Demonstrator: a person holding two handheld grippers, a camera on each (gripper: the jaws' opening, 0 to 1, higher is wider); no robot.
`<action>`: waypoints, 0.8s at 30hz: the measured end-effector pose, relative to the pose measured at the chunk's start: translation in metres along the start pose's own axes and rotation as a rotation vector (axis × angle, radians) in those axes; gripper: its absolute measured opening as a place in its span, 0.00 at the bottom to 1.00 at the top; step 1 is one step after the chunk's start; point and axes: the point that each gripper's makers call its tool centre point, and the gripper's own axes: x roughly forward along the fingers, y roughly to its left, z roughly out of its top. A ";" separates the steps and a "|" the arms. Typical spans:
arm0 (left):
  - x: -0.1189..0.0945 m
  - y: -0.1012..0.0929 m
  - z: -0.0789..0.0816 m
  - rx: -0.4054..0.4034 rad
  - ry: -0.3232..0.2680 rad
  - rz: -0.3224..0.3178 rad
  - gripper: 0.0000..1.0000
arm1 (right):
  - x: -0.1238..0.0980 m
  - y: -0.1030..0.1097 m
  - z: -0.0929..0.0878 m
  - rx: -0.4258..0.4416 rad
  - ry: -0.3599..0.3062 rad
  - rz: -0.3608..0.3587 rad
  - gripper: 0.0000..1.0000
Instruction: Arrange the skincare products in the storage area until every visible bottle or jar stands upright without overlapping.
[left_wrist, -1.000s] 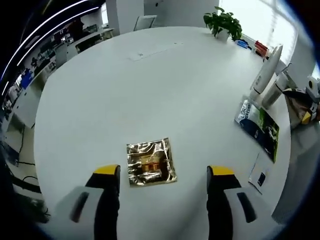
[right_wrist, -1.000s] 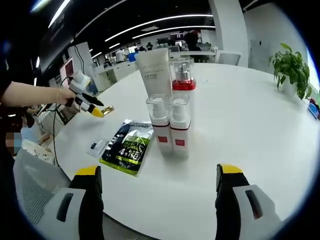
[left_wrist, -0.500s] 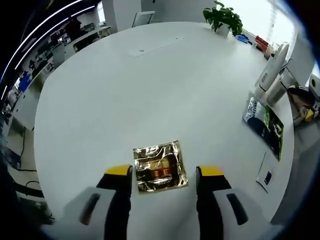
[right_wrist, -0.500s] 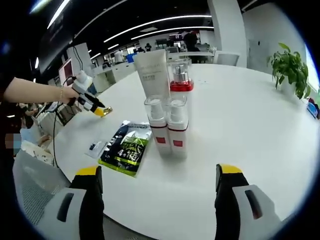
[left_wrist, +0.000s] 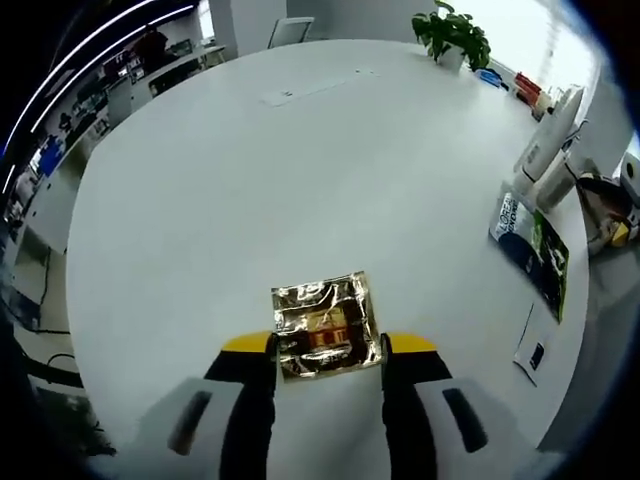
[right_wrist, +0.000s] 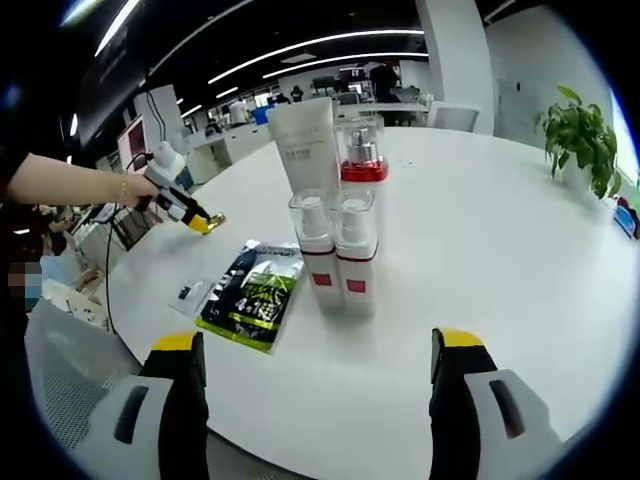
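1. Left gripper (left_wrist: 328, 345): jaws partly closed, flanking the near edge of the gold foil sachet (left_wrist: 326, 324) lying flat on the white table (left_wrist: 300, 170); contact unclear.
2. Right gripper (right_wrist: 318, 345): jaws wide apart, holding nothing.
3. Two red-banded bottles (right_wrist: 336, 252) upright side by side ahead, white tube (right_wrist: 304, 145) and red-collared jar (right_wrist: 362, 150) behind.
4. Green sachet (right_wrist: 254, 292) flat, left of the bottles.

The table (left_wrist: 300, 150) is white. The sachet (left_wrist: 325, 325) is shiny gold with a red centre. The pouch (right_wrist: 255, 293) is black and green. Two clear bottles (right_wrist: 340, 250) carry red bands; the tube (right_wrist: 305, 145) is white.
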 end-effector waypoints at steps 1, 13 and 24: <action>0.000 0.000 0.001 -0.009 -0.006 -0.001 0.37 | 0.000 0.000 0.000 0.001 -0.001 -0.002 0.93; -0.004 -0.005 0.006 0.030 -0.028 -0.009 0.33 | 0.000 0.001 0.002 -0.003 -0.005 0.003 0.92; -0.026 -0.034 0.018 0.102 -0.075 -0.047 0.33 | 0.000 0.005 0.002 -0.013 -0.004 0.020 0.92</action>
